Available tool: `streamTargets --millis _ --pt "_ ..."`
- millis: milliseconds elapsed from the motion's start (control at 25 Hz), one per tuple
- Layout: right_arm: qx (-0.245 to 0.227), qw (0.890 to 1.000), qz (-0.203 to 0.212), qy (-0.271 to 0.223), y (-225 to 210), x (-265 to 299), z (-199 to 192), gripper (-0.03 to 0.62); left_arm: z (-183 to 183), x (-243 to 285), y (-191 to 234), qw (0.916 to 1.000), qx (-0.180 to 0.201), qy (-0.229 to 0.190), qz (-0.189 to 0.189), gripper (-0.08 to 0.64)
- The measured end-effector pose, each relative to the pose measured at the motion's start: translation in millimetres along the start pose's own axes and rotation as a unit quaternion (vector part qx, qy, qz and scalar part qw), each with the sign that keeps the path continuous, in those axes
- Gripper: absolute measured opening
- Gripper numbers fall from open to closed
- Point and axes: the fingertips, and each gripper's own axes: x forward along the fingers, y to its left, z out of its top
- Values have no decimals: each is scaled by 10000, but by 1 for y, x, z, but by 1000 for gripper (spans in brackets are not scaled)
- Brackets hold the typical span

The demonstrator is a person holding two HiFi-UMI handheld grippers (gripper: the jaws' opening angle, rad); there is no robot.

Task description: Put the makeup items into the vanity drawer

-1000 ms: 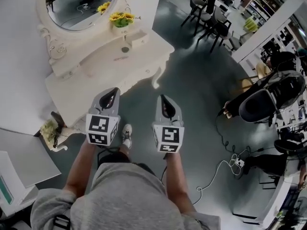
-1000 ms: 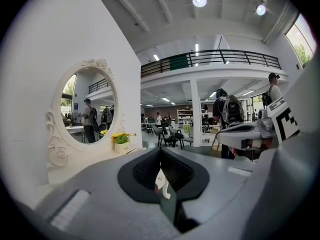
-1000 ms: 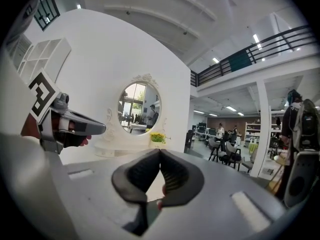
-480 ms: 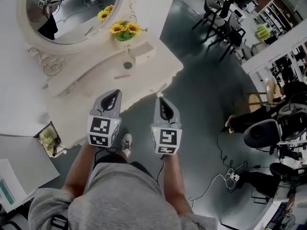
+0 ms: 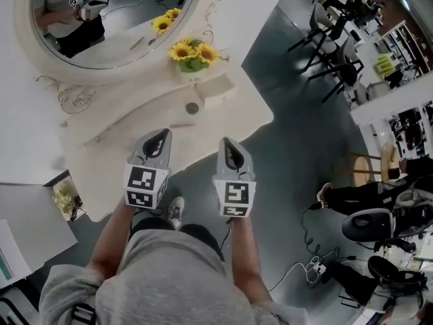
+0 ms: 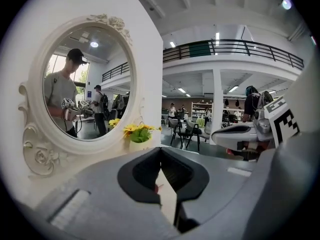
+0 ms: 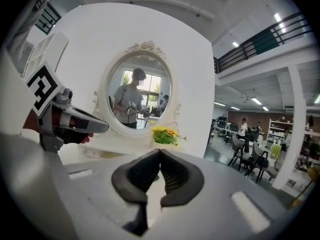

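A white vanity table (image 5: pixel 128 156) with an oval mirror (image 5: pixel 101 19) stands in front of me. On its top lie a small dark round item (image 5: pixel 193 107) and a thin pink stick (image 5: pixel 181 124), beside a pot of sunflowers (image 5: pixel 193 51). I see no drawer front from above. My left gripper (image 5: pixel 160 136) hovers over the table's front edge, shut and empty. My right gripper (image 5: pixel 228 144) is just off the table's right front edge, also shut with nothing in it. In the gripper views the left gripper (image 6: pixel 160 151) and right gripper (image 7: pixel 160 153) both point at the mirror.
A white raised box (image 5: pixel 218 90) sits at the table's right end. A small basket of flowers (image 5: pixel 64 198) stands on the floor at the left. Chairs (image 5: pixel 331 59) stand at the far right, with cables (image 5: pixel 304 269) and a seated person (image 5: pixel 352 193) on the right.
The vanity has come nearer and lower in the head view, so both grippers now reach its front edge. Both stay shut and side by side.
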Motion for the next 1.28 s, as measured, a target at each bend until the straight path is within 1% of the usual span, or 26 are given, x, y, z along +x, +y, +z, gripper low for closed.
streamTargets --millis 240,360,480,640,760,840,920,1000,1080,1120,1160,1280 --pt "-358 9983 403 204 15 47 -5 3 -11 16 33 9995 -202 63 233 11" --pt "-631 9954 664 281 21 66 -10 3 -17 20 41 9989 -254 115 370 11" --pt "-813 9913 959 382 30 80 -15 3 -26 19 49 9977 -305 171 588 11" --pt "-1056 9835 1399 441 38 110 -16 3 -35 28 66 9941 -496 183 951 11" --pt "-1296 9724 1895 428 37 139 -26 3 -43 40 74 9890 -618 254 1320 11" --pt "-1481 9619 2241 518 41 154 -37 3 -52 44 82 9841 -719 365 1582 11" --pt "-1736 9488 2541 709 50 164 -50 3 -63 43 90 9785 -907 451 1799 11" --pt "-2019 9337 2830 852 59 175 -63 3 -74 44 96 9726 -1099 540 1979 11" --pt "-2299 9163 3136 959 66 184 -76 3 -83 47 100 9672 -1192 639 2148 11" --pt "-2446 9056 3310 1030 69 187 -84 17 -86 48 102 9650 -1215 671 2227 11" --pt "-2609 8931 3490 1115 73 190 -93 63 -89 48 103 9628 -1241 699 2298 11" --pt "-3126 8514 3980 1375 82 196 -122 77 -101 47 103 9558 -1365 820 2471 11"
